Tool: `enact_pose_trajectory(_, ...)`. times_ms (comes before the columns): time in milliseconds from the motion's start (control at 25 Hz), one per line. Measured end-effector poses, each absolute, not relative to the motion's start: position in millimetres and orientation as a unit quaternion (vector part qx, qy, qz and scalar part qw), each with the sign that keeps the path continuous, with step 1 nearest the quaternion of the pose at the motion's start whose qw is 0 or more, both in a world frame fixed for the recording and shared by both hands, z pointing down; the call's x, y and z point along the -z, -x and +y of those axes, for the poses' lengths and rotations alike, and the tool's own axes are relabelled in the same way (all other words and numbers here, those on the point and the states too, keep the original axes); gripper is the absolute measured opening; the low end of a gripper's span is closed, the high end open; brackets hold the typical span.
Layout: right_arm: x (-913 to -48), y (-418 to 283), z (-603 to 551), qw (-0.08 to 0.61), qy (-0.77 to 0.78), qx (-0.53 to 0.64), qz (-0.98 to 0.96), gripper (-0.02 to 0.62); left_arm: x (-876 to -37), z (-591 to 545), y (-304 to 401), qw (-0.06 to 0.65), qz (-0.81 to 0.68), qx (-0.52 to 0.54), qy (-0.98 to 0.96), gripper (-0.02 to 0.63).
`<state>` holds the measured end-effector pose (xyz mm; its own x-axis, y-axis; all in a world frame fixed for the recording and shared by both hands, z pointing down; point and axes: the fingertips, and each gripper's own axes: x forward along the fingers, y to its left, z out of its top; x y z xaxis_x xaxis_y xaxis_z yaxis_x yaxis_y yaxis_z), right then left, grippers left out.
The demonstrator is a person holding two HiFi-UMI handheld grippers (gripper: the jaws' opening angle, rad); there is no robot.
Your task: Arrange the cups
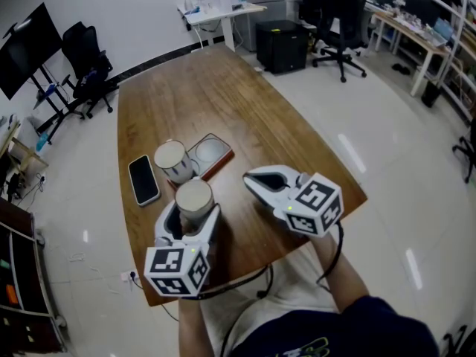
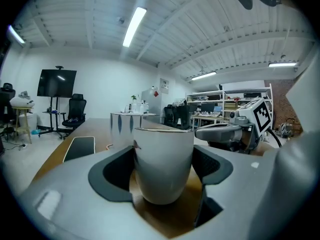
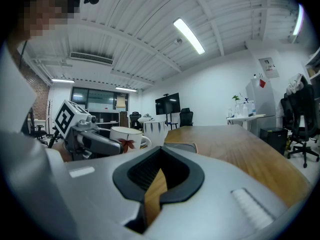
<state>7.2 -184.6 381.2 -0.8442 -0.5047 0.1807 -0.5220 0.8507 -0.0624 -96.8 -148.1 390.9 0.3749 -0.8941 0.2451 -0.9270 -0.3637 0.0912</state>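
Just right of the flat black smartphone (image 1: 143, 179) on the long brown wooden table (image 1: 186, 88), the left gripper (image 1: 192, 213) has its dark pads pressed against both sides of a white ceramic cup with a small red leaf print (image 1: 194, 198). The cup stands upright between the jaws. Near the phone's far right corner stands a second white cup with dark blue markings (image 1: 172, 161), just beside a brown square coaster with a pale centre (image 1: 212, 153). Farther right of the phone, well apart from it, the right gripper (image 1: 253, 181) has its jaws fully together with nothing between them, only tabletop showing beneath.
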Motion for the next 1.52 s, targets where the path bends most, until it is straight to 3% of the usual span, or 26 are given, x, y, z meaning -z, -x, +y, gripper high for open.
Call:
enact_pose_trajectory(1240,-392,-6,-204,0.090,-0.266,-0.058,-0.958,0.000,-373,-175,60,0.053,-0.638,-0.028,-0.768,0.374)
enact_pose_trajectory(1400,-401,5,-228,0.131,-0.195,-0.087,-0.968,0.000,-363,-170,53,0.029,-0.633,-0.013,-0.774,0.374)
enact_pose_trajectory(1520,-386,9,-242,0.082,-0.112,-0.096,-0.986,0.000,-364,-173,48,0.023,-0.629,-0.014,-0.777,0.374)
